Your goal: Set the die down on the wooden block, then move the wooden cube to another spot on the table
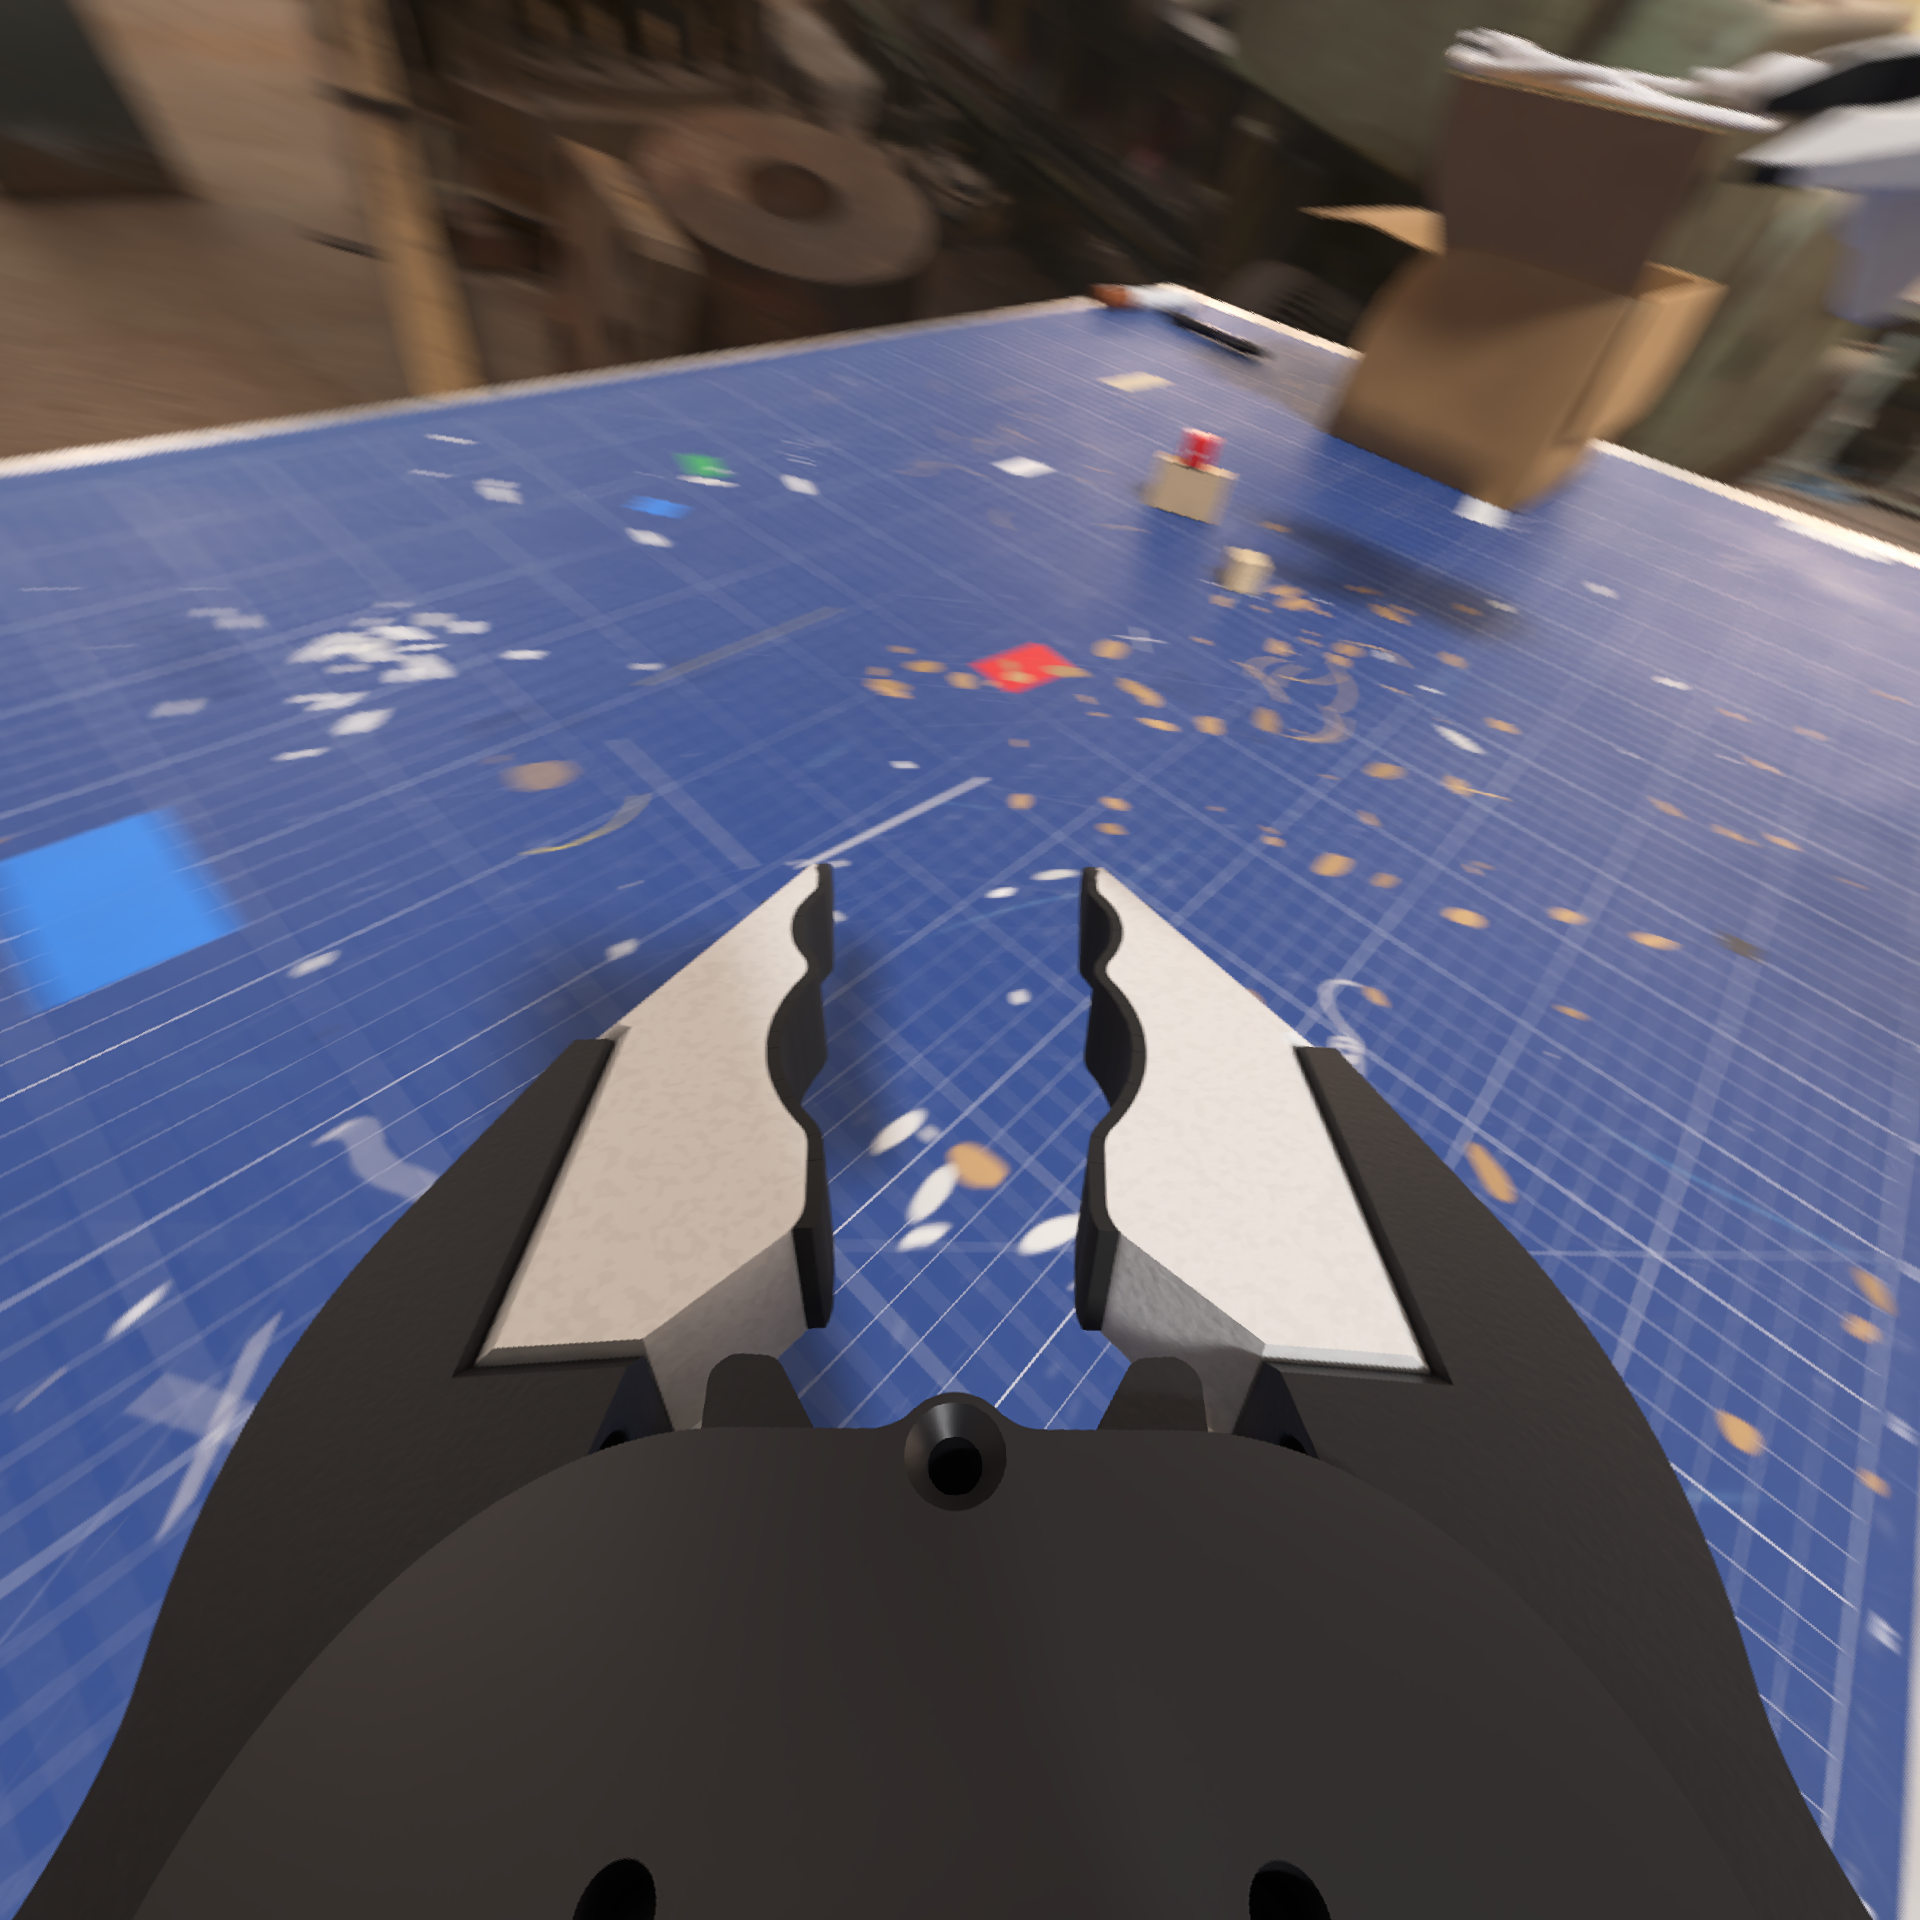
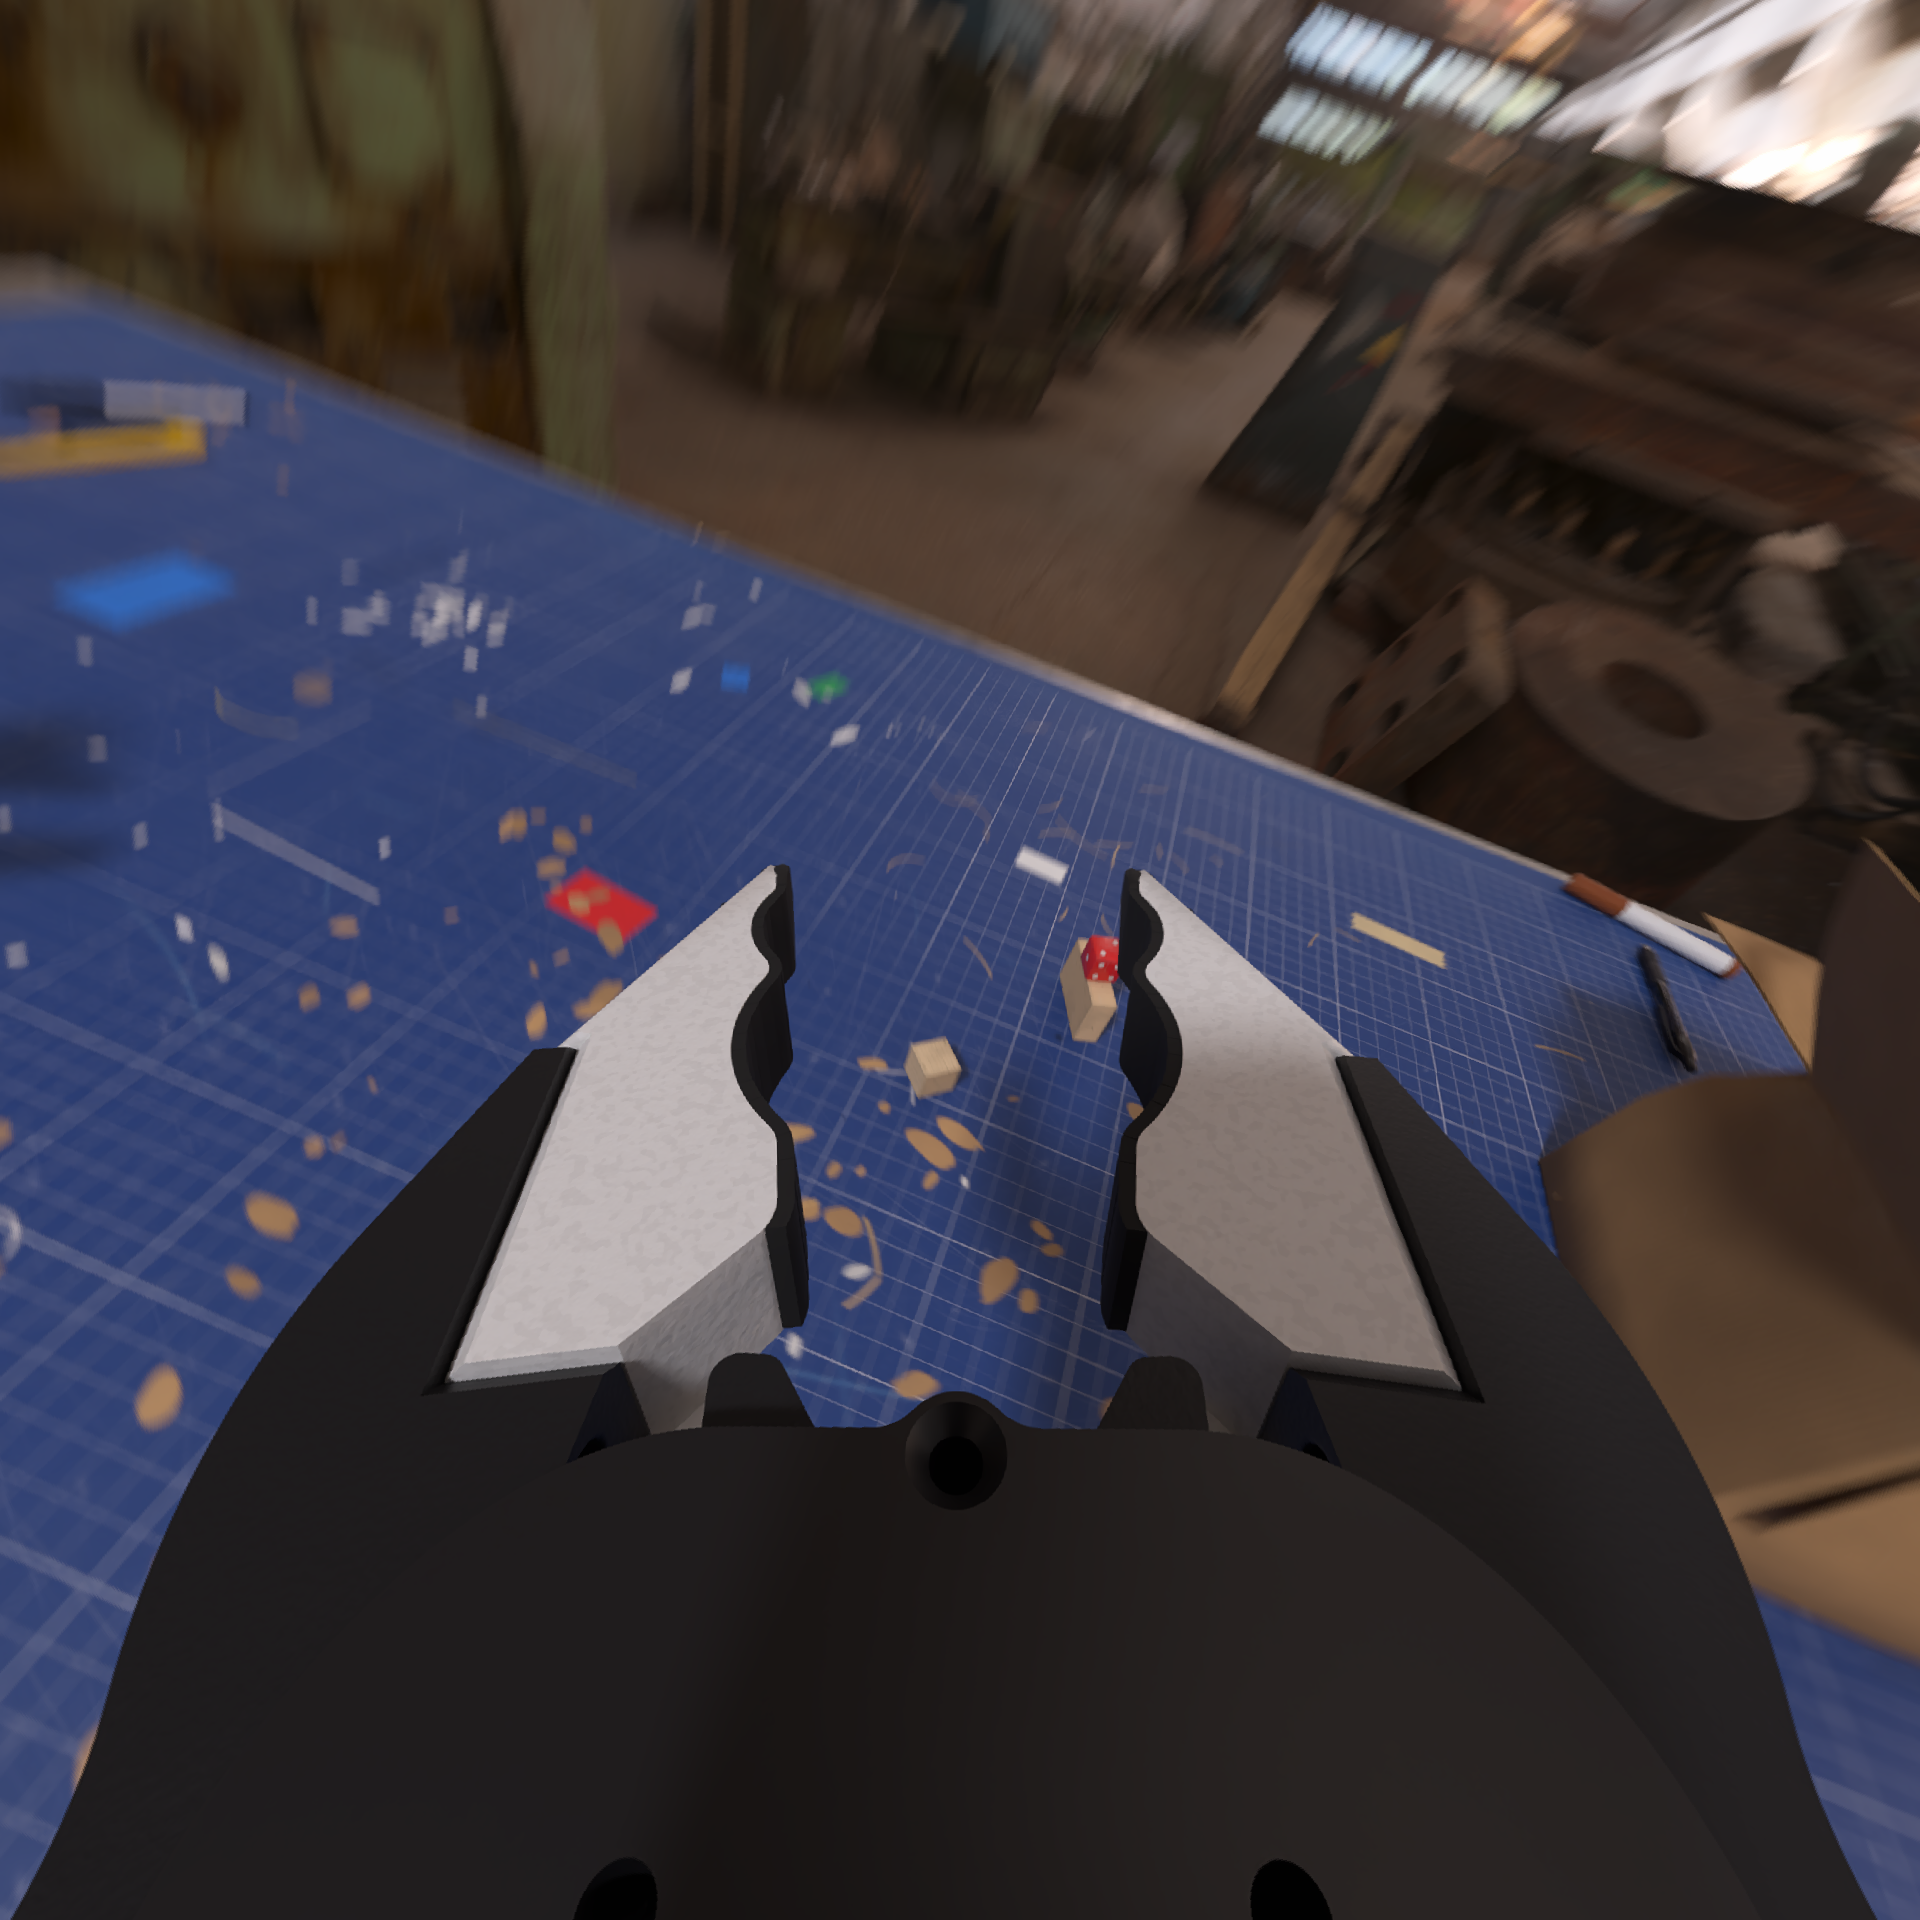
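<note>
Right wrist view showed the right gripper (image 2: 956, 883) hovering above the bench (image 2: 1351, 862), its jaws spread apart with nothing between them. Ahead of it the red die (image 2: 1099, 958) sat on top of the wooden block (image 2: 1087, 1003), which stood on the blue gridded mat just beside the inner edge of the right finger in this view. The cube (image 2: 932, 1066), a small pale wooden piece, rested on the mat near the block but apart from it, closer to the gripper. Tan wood chips (image 2: 935, 1143) lay scattered around the cube. A red patch (image 2: 601, 902) marked the mat off to the left, and a marker (image 2: 1652, 923) and a black pen (image 2: 1668, 1006) lay near the far right edge, next to a cardboard box (image 2: 1745, 1299).

In the left wrist view the left gripper (image 1: 956, 878) was also released, jaws apart and empty, held over a bare stretch of the bench (image 1: 312, 1143). Well ahead of it, to the right, the die (image 1: 1201, 447) could be seen resting on the block (image 1: 1188, 488), with the cube (image 1: 1244, 569) a little nearer and separate. The box (image 1: 1507, 384) stood beyond them at the bench edge. A large blue patch (image 1: 109, 904) lay at the left.
</note>
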You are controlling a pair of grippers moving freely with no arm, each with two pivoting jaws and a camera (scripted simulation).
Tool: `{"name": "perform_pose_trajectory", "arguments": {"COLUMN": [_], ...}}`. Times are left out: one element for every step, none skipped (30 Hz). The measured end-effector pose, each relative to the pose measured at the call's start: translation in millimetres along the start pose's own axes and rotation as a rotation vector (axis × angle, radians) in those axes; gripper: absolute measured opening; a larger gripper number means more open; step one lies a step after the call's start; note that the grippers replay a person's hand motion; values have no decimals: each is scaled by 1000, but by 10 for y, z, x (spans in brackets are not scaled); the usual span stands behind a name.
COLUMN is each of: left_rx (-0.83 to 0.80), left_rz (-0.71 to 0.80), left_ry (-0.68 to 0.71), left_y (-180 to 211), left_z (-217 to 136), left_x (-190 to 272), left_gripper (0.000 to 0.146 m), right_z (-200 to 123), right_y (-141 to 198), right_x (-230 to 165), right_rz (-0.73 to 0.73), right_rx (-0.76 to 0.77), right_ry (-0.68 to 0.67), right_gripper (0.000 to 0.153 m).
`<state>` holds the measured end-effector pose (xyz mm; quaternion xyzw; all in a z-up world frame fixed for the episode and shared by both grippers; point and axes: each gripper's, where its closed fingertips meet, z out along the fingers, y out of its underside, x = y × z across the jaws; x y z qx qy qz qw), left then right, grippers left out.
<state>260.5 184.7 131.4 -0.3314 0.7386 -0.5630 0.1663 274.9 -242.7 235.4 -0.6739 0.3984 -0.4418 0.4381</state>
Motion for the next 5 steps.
{"name": "perform_pose_trajectory", "arguments": {"left_rx": [25, 45, 63, 80, 94], "left_rz": [-2, -9, -22, -38, -56], "left_ry": [-92, -180, -259, -335, -400], "left_y": [1, 18, 49, 97, 145], "left_z": [-169, -333, -493, -653, -777], "left_x": [-120, -244, -370, -500, -601], "left_gripper": [54, 61, 70, 78, 82], "right_z": [-141, -244, -317, -368, -397], "right_y": [28, 121, 270, 453, 608], "right_x": [-37, -72, -95, -119, -143], "right_rz": [47, 88, 133, 180, 225], "right_rx": [76, 107, 98, 71, 52], "right_ry": [55, 104, 159, 217, 267], "right_gripper": [65, 65, 66, 69, 74]}}
